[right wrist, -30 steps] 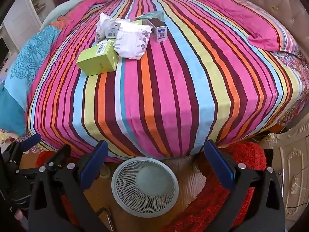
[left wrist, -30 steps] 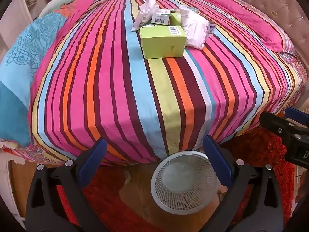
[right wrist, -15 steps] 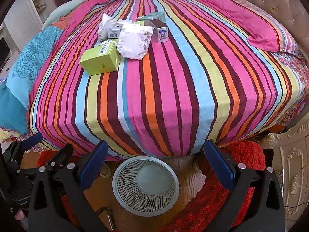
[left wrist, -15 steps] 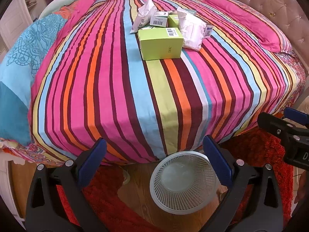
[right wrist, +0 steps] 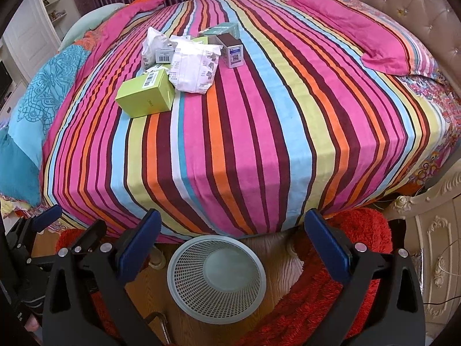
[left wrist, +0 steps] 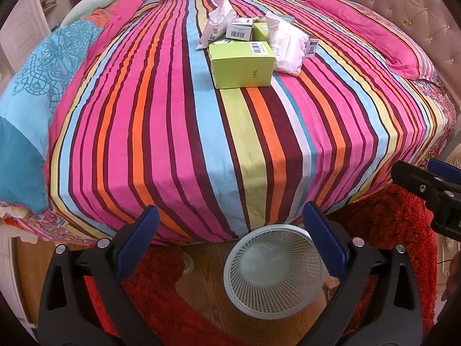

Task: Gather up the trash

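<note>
A heap of trash lies on the striped bed point(left wrist: 259, 144): a lime green box point(left wrist: 242, 64) point(right wrist: 147, 96), a crumpled white bag point(left wrist: 288, 47) point(right wrist: 194, 67), small cartons point(left wrist: 238, 31) point(right wrist: 232, 50) and a white wrapper point(left wrist: 216, 23) point(right wrist: 152, 43). A white mesh waste basket point(left wrist: 273, 271) point(right wrist: 216, 274) stands on the wood floor at the bed's foot. My left gripper point(left wrist: 230, 230) is open and empty above the floor, short of the bed. My right gripper point(right wrist: 232, 230) is open and empty over the basket. Each gripper shows at the edge of the other's view.
A red shaggy rug point(left wrist: 389, 225) point(right wrist: 317, 302) lies around the basket. Pink pillows point(right wrist: 360, 28) and a tufted headboard point(left wrist: 403, 0) are at the right. A turquoise blanket point(left wrist: 34, 92) hangs at the left. A carved cream cabinet point(right wrist: 432, 245) stands at the right.
Both grippers have moved slightly forward toward the bed; the trash heap appears a little nearer. Both stay open and empty.
</note>
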Motion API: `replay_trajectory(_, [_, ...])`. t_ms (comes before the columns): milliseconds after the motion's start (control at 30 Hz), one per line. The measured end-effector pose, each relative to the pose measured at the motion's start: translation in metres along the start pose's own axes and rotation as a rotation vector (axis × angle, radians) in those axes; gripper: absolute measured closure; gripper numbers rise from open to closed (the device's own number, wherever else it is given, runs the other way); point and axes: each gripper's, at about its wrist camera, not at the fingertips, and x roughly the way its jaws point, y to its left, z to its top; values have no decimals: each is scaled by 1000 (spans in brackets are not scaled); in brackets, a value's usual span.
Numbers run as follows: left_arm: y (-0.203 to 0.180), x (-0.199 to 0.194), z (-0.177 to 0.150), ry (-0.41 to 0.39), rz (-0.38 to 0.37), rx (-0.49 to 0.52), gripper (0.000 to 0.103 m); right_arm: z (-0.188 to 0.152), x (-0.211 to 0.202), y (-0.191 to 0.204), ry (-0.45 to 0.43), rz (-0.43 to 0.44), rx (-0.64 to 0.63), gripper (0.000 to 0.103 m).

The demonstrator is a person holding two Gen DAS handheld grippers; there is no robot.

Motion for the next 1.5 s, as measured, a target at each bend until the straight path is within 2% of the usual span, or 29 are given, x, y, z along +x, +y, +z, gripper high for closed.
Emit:
replay_trajectory(933, [-7, -20, -5, -41, -3, 5, 6, -5, -15, -1, -37, 20, 2, 8])
replay_trajectory(1500, [-4, -2, 1, 1, -4, -3, 6, -2, -1, -2, -6, 14, 8, 8])
